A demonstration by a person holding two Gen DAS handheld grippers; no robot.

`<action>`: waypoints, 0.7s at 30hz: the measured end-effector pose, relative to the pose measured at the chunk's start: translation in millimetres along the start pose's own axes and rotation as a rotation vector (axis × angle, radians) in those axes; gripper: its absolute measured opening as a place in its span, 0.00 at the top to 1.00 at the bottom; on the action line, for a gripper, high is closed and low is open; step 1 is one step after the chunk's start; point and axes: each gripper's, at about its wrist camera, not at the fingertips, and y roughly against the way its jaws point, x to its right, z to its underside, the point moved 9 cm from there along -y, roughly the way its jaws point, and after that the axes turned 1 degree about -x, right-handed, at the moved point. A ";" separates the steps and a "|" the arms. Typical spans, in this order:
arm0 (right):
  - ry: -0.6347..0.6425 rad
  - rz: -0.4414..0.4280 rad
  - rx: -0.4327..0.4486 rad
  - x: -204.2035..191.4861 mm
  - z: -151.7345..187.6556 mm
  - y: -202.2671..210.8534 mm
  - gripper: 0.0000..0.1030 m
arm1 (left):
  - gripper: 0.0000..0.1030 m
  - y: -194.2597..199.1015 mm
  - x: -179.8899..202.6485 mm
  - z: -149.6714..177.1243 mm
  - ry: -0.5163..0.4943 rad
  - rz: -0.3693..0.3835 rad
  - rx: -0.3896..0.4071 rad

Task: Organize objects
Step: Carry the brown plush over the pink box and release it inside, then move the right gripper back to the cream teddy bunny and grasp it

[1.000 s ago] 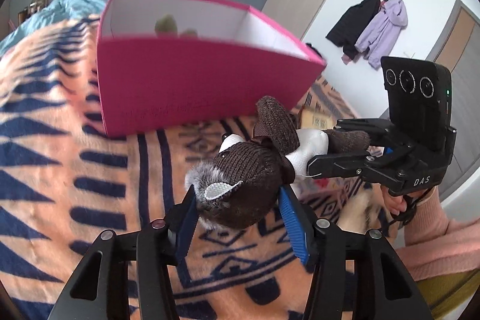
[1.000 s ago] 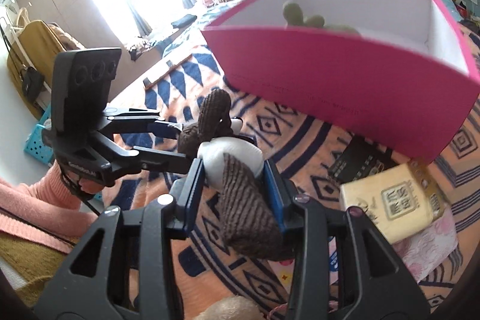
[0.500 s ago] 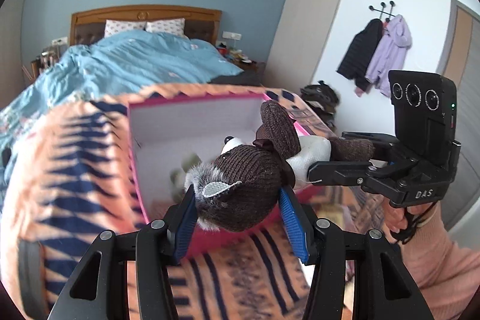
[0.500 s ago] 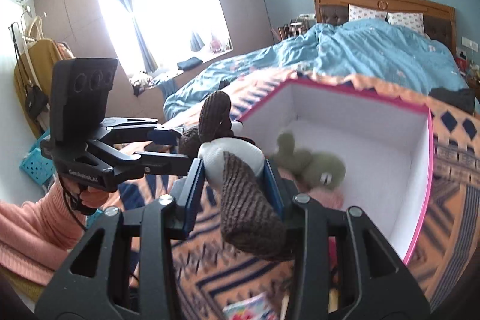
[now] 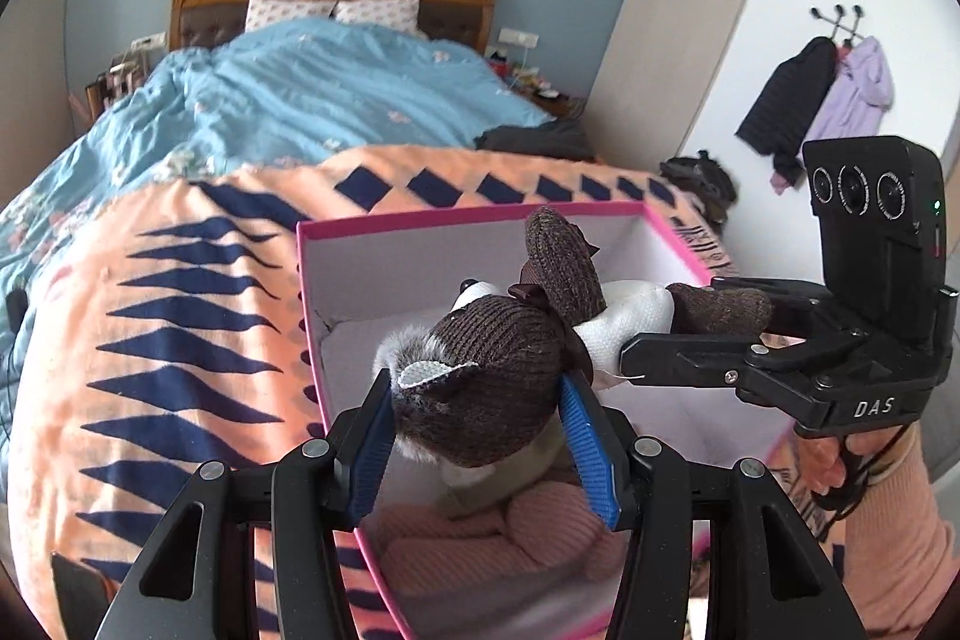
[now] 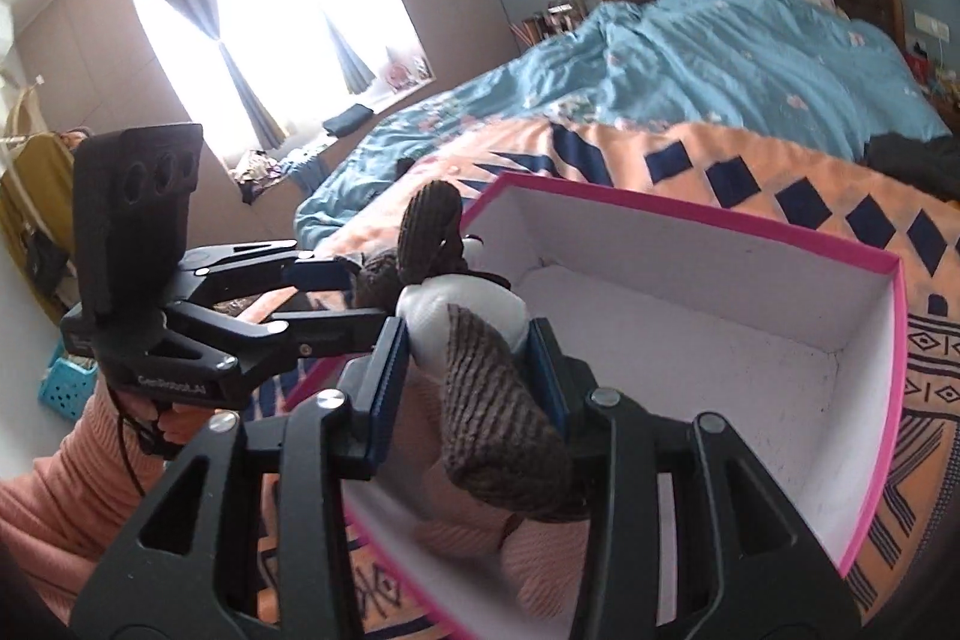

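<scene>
A brown knitted plush toy (image 5: 492, 376) with a white belly hangs over the open pink box (image 5: 420, 223). My left gripper (image 5: 477, 421) is shut on the toy's head, its blue pads pressing both sides. My right gripper (image 6: 468, 358) is shut on the plush toy (image 6: 462, 322) at its white body, with a brown leg hanging toward the camera. Each gripper shows in the other's view: the right gripper (image 5: 624, 355) comes in from the right, the left gripper (image 6: 354, 295) from the left. Inside the pink box (image 6: 750, 226) lie a pink knitted item (image 5: 480, 538) and a pale green toy, mostly hidden.
The box sits on an orange and navy patterned blanket (image 5: 150, 340) over a bed with a blue duvet (image 5: 312, 94) and wooden headboard. Coats (image 5: 810, 100) hang on the right wall. A bright curtained window (image 6: 252, 40) is to the left. Pink sleeves hold both grippers.
Both grippers have risen and moved forward with the plush toy, from in front of the box's pink side to above its open top. The box interior now lies below the toy.
</scene>
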 end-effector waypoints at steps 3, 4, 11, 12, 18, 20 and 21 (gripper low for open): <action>-0.035 0.008 -0.042 15.6 -2.6 -19.4 0.56 | 0.48 -17.8 -8.1 -0.3 0.011 -0.027 -0.036; -0.042 0.014 -0.056 19.2 -3.7 -24.9 0.53 | 0.49 -23.3 -10.6 0.2 0.016 -0.038 -0.048; -0.077 0.214 -0.144 52.5 -2.3 -49.6 0.36 | 0.49 -24.4 -12.2 -1.9 0.028 -0.095 -0.008; -0.080 0.214 -0.141 54.6 -3.1 -49.1 0.36 | 0.48 -21.1 -11.0 -3.1 0.028 -0.094 0.004; -0.062 0.215 -0.103 51.3 -1.9 -30.4 0.36 | 0.23 5.9 3.1 -5.9 0.027 -0.026 0.101; -0.053 0.206 -0.090 46.2 -1.2 -24.1 0.36 | 0.18 15.0 8.4 -4.0 0.033 0.010 0.125; -0.048 0.200 -0.080 42.5 -0.1 -19.4 0.36 | 0.17 20.5 11.4 -2.1 0.035 0.027 0.138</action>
